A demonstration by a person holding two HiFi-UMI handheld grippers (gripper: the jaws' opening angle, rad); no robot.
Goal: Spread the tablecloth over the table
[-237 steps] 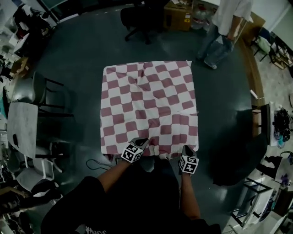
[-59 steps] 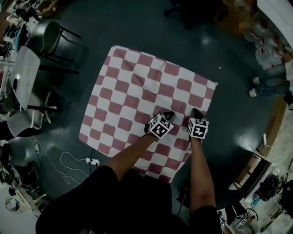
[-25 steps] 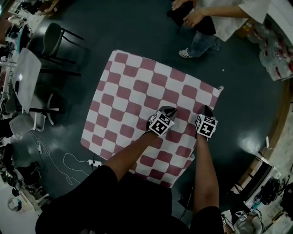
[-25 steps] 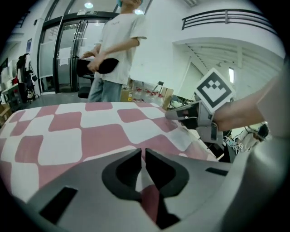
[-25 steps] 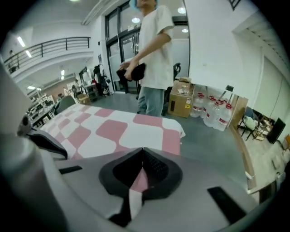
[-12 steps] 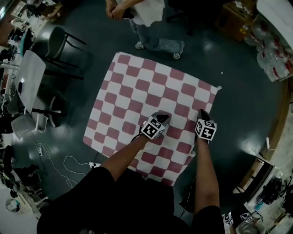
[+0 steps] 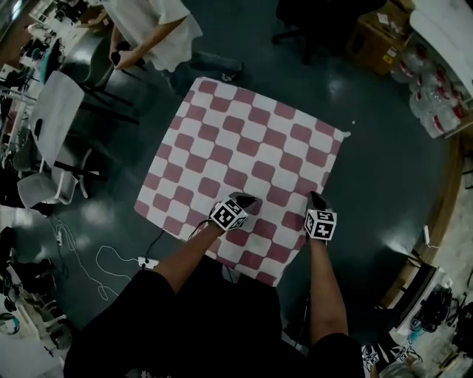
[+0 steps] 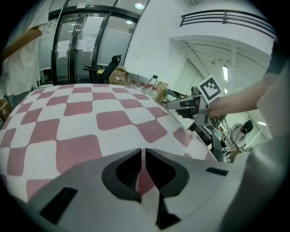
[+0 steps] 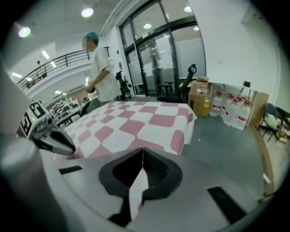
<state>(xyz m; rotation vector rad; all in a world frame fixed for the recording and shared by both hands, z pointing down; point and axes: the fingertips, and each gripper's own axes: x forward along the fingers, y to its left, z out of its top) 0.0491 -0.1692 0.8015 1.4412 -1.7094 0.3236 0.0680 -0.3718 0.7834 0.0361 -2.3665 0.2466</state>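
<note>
— What surrounds them?
— A dark glossy floor (image 7: 384, 170). The checked tablecloth (image 7: 244, 148) lies flat ahead of both grippers, its edges hanging down.
— And the grippers?
— The left gripper (image 7: 242, 200) and the right gripper (image 7: 316, 198) are each clamped on its cloth.
— Containers?
— There's a cardboard box (image 7: 375, 43) far beyond the right gripper, contents unseen, with bottle packs (image 7: 436, 103) beside it.

Head view: dim, dark vignette, strong fisheye bending at edges; lamp glare on the glossy floor (image 7: 392, 240). The tablecloth (image 7: 244, 159) is evenly lit. Gripper views: brighter, ceiling lights (image 9: 87, 12) overhead, black corners.
</note>
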